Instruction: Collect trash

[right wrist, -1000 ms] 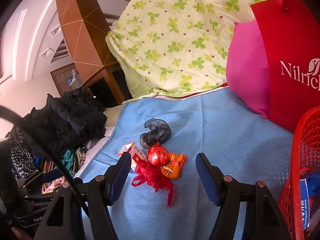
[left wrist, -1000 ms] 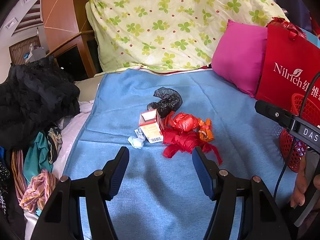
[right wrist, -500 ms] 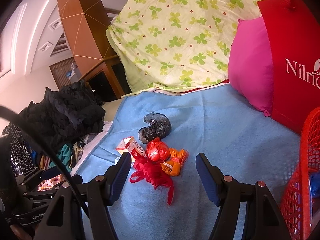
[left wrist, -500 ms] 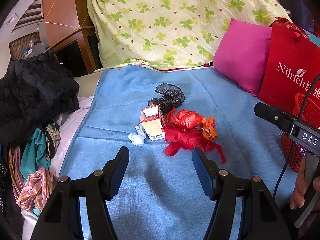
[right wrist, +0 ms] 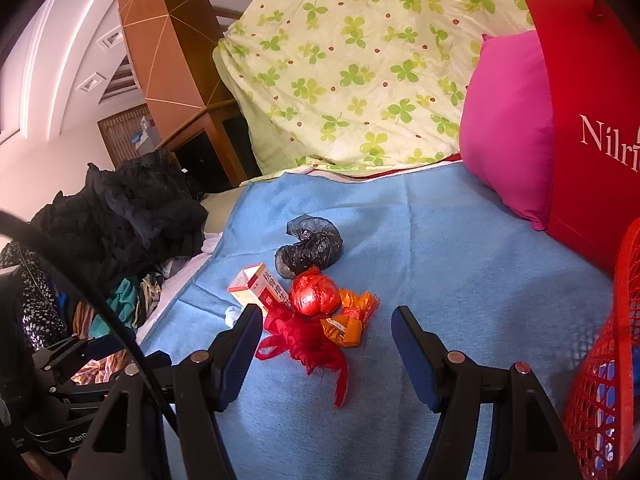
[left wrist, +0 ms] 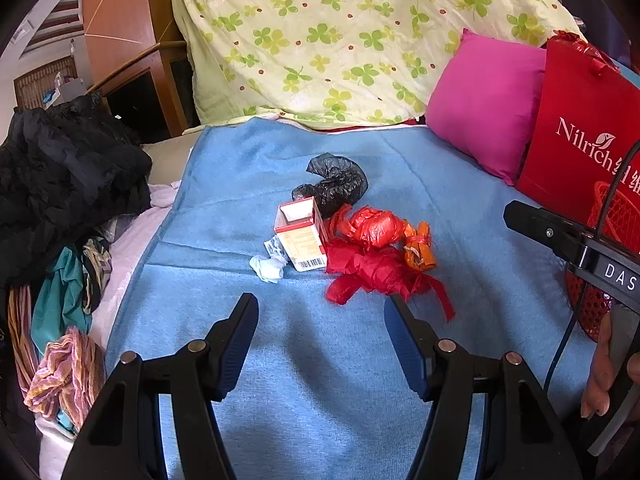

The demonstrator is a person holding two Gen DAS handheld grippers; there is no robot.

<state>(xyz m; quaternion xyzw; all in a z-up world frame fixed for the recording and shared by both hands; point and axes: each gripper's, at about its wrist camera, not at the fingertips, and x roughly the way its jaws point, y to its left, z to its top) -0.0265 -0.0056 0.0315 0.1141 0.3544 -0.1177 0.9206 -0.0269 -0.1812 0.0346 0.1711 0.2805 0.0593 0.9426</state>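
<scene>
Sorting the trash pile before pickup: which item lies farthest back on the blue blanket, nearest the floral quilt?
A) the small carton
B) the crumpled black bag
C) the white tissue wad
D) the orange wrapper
B: the crumpled black bag lies behind the small carton, nearest the floral quilt.

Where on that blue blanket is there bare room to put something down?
The blue blanket is bare between the trash pile and the pink pillow, and along its near part just ahead of both open grippers. The middle is crowded: black bag, carton, red wrappers. The red basket borders the right edge.
</scene>
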